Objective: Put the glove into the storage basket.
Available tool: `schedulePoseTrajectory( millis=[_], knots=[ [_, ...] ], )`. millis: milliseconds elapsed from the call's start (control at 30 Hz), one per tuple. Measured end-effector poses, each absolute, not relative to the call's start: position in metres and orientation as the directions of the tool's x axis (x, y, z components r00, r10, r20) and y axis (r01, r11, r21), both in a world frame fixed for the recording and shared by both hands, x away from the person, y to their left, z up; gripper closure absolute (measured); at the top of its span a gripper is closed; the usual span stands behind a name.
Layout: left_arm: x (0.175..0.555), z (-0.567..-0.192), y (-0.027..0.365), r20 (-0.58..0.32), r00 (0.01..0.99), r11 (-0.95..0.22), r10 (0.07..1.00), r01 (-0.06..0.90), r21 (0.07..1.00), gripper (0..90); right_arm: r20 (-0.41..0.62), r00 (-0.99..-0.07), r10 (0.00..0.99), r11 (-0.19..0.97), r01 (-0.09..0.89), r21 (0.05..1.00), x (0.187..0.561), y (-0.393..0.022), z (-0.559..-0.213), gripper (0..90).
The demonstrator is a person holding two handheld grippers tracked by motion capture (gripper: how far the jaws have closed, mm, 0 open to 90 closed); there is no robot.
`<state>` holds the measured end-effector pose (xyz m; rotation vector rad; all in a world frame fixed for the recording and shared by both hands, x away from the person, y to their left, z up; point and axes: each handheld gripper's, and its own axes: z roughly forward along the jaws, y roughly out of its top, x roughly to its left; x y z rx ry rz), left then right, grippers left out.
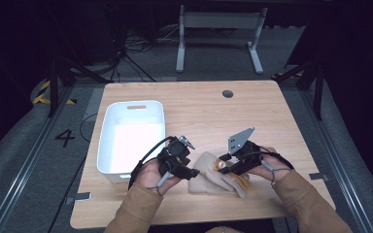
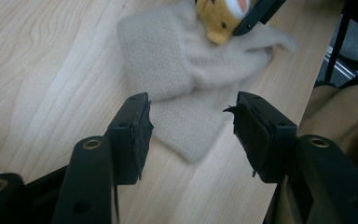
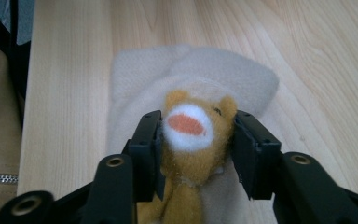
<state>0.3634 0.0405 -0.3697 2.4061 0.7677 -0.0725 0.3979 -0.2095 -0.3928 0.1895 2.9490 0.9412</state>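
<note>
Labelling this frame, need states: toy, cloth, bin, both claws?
plush toy: on the cloth, head between the right claw's pads
beige knit cloth: crumpled, flat on the table
white bin: upright, looks empty
left claw: open over the cloth edge
right claw: open around the toy's head

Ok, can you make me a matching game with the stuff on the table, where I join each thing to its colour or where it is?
Things:
1. white bin
2. beige cloth
3. plush toy
4. left hand-held gripper

Places and colours:
A. yellow-orange with a white and orange face, between the right hand-held gripper's jaws
B. on the left side of the table, nothing inside it
C. jaws apart, pointing at the cloth's edge
D. lying flat on the wood, under the toy

Pairs: 1-B, 2-D, 3-A, 4-C
</note>
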Motion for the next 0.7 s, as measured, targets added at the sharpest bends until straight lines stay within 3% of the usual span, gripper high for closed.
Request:
schedulePoseTrajectory(
  millis=[133,233,433,700],
  knots=[
    [0.365,-0.373,0.038,-0.225,0.833,-0.658,0.506,0.541,0.524,46.6,0.011,-0.991,0.136,0.806,0.117,0.580,0.399,-0.213,-0.396,43.1],
    [0.366,-0.372,0.037,-0.223,0.836,-0.661,0.501,0.536,0.526,46.6,0.001,-0.987,0.159,0.799,0.129,0.588,0.397,-0.217,-0.394,41.8],
    [0.372,-0.367,0.026,-0.222,0.854,-0.670,0.471,0.510,0.539,46.8,-0.029,-0.947,0.320,0.752,0.235,0.615,0.396,-0.242,-0.387,46.3],
    [0.378,-0.371,0.016,-0.214,0.859,-0.688,0.465,0.503,0.522,48.0,0.060,-0.921,0.386,0.705,0.336,0.624,0.392,-0.259,-0.389,53.4]
  ],
)
